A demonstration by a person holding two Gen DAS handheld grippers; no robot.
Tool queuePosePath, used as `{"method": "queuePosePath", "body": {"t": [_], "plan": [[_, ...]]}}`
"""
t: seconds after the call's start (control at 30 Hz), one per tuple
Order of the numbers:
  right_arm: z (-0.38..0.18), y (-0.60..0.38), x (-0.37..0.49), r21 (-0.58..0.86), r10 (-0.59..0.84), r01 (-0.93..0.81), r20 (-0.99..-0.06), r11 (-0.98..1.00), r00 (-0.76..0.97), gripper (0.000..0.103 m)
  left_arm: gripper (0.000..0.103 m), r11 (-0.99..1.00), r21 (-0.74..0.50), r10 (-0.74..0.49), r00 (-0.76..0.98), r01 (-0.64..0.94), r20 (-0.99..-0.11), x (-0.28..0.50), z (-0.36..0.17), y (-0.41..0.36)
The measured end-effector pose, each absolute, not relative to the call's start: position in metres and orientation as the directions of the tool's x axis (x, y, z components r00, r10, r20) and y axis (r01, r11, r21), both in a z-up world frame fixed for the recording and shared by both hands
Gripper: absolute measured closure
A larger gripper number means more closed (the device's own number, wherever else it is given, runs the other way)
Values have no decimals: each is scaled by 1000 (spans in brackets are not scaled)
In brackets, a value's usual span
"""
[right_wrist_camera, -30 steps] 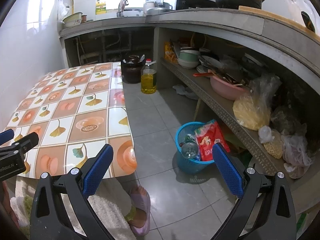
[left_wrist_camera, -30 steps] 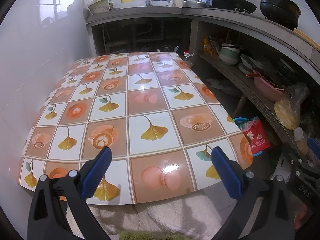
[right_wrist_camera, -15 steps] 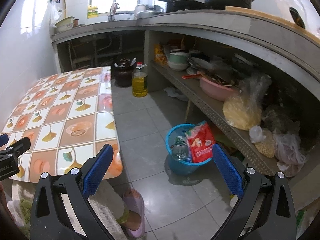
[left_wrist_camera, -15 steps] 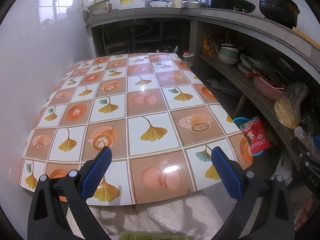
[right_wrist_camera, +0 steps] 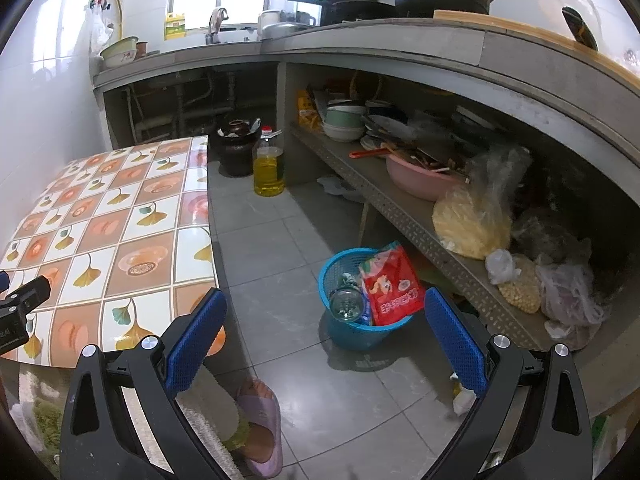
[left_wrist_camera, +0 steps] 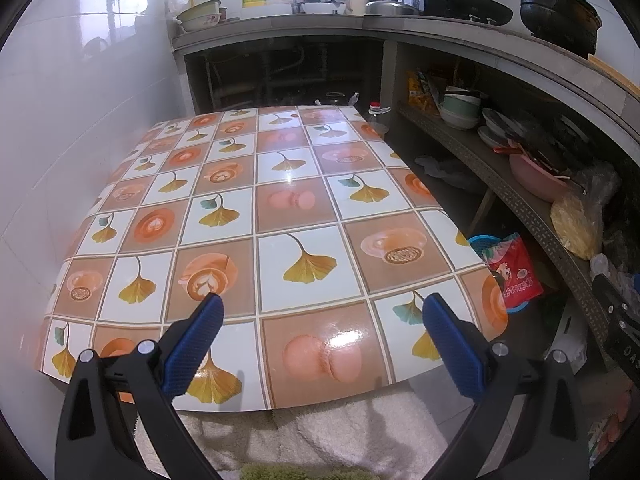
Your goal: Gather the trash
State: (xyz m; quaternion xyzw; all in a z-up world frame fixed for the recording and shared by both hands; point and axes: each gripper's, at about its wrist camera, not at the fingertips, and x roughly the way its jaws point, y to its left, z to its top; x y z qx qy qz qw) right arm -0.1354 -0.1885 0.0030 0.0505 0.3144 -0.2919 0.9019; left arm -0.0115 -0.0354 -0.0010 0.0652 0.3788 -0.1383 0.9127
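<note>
A blue plastic trash basket (right_wrist_camera: 340,270) stands on the grey floor beside the low shelf. In it are a red snack bag (right_wrist_camera: 390,286), a clear bottle (right_wrist_camera: 346,306) and other scraps. The basket and bag also show in the left wrist view (left_wrist_camera: 514,270), partly hidden by the table edge. My right gripper (right_wrist_camera: 322,336) is open and empty, above the floor just in front of the basket. My left gripper (left_wrist_camera: 320,344) is open and empty over the near edge of the patterned table (left_wrist_camera: 280,208). No loose trash shows on the tabletop.
A bottle of yellow oil (right_wrist_camera: 269,168) and a dark jar (right_wrist_camera: 236,148) stand on the floor past the table. The low shelf (right_wrist_camera: 404,216) holds bowls, a pink basin and plastic bags. A slippered foot (right_wrist_camera: 260,420) is near the right gripper.
The right gripper has swung right and a little nearer to the basket. The left gripper has barely moved. Both stay open.
</note>
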Motion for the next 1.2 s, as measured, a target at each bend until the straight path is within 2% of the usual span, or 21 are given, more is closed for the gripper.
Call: {"method": "queuePosePath", "body": {"t": [1.2], "plan": [[2, -186, -135, -96, -495, 557, -598, 825, 630, 8, 6, 955, 26, -192, 680, 296, -708, -10, 0, -32]]}}
